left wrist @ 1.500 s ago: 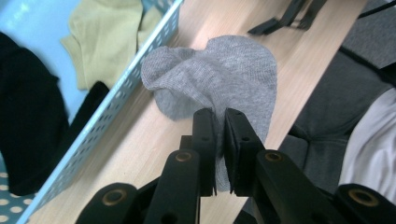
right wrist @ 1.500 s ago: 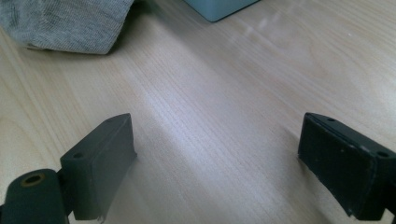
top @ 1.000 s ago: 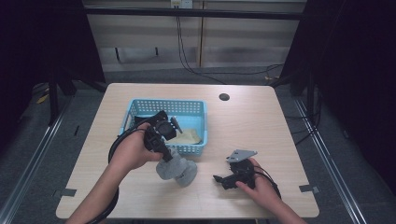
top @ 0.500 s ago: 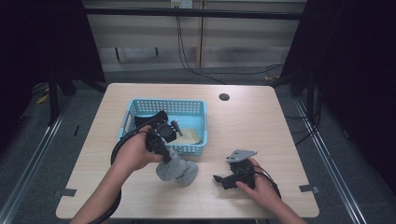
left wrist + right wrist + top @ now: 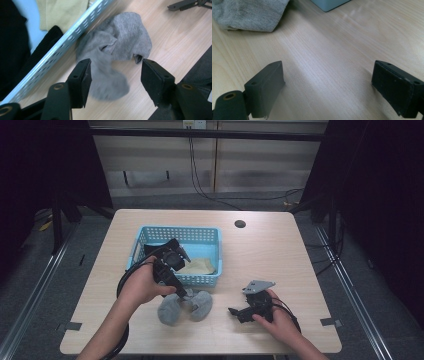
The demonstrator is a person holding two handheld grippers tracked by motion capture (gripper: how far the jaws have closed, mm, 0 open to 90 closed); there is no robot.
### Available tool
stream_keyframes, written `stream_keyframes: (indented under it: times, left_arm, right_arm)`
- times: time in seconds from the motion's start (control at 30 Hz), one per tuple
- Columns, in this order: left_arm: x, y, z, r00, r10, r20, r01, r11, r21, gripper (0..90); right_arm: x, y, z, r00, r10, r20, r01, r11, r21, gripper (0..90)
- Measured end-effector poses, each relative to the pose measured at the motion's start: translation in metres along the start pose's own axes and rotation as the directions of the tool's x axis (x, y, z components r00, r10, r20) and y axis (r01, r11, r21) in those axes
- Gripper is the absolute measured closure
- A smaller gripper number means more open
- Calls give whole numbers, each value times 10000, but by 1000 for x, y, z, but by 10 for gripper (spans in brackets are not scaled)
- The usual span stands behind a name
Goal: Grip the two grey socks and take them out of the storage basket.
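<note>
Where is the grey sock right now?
In the high view the grey sock lies on the table, against the blue basket's near wall, below the left gripper.

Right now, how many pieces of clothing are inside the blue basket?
2 that I can see: a yellow cloth at the basket's near right, and a black garment at its left, partly behind the left tongs. More may lie hidden beneath.

Blue basket (image 5: 150, 236) on wooden surface (image 5: 280, 255), yellow cloth (image 5: 200, 266) and black cloth (image 5: 10, 37) inside; dark round hole (image 5: 240, 224) near far edge.
</note>
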State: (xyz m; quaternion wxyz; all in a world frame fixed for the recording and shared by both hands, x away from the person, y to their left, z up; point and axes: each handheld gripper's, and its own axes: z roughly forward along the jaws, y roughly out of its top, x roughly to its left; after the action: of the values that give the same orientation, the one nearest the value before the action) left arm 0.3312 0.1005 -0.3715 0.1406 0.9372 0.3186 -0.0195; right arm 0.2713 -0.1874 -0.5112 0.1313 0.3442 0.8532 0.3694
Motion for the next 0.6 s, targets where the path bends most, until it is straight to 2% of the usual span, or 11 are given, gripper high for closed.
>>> stream_keyframes:
  times: [0.1,0.3,0.5,0.6]
  left_arm:
    - [1,-5,-2,9998,-219,20,219,9995,-242,337]
    - [8,-19,-3,9986,-526,-33,523,9964,-666,291]
    - [17,-35,2,9965,-827,-117,816,9941,-714,292]
    - [22,-45,7,9943,-1065,-73,1054,9902,-920,291]
  right_arm:
    - [0,0,0,10000,-20,15,20,10000,-11,104]
    - [0,0,0,10000,6,5,-6,10000,8,104]
    - [0,0,0,10000,-12,-3,12,10000,21,104]
    - [0,0,0,10000,-1,-9,1,10000,28,105]
